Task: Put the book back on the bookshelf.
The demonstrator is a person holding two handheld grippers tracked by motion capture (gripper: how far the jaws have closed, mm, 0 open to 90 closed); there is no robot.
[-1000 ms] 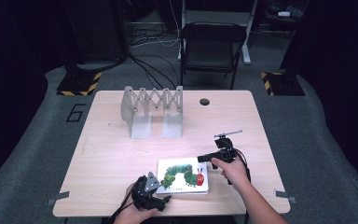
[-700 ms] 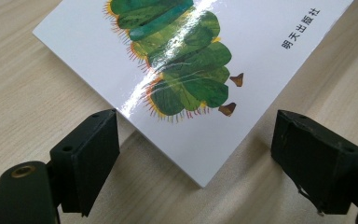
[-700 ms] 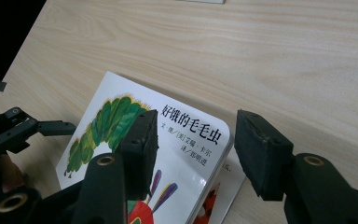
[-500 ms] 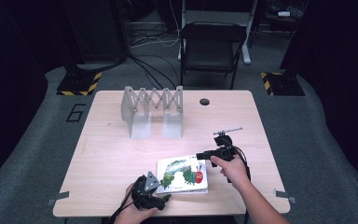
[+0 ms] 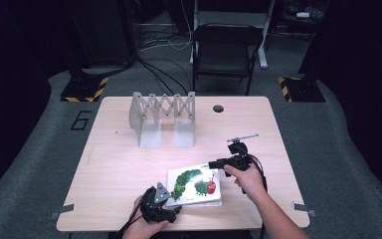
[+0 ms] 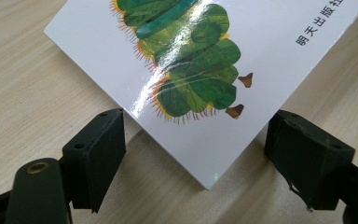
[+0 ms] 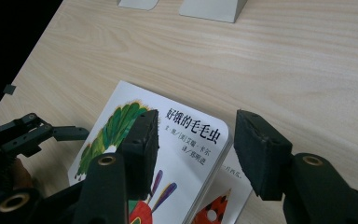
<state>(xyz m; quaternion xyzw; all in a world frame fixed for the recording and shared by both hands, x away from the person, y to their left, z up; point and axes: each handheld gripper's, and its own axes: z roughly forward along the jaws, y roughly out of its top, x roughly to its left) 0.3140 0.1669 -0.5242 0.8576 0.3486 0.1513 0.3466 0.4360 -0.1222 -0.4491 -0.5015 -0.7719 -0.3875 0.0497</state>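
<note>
Jaws closing, apart — left gripper (image 6: pixel 200 154) straddles book (image 6: pixel 205 60) corner.

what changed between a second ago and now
The right gripper slid slightly left, over the top book's right edge, fingers astride it. The left gripper's fingers have just been closing, with the book's corner between them, not pressed. Books, rack and left hand stayed put.

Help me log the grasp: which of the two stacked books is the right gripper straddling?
The upper one, the caterpillar book: the right gripper has a jaw on either side of its rounded corner, while the book underneath peeks out below, with an orange-red picture.
</note>
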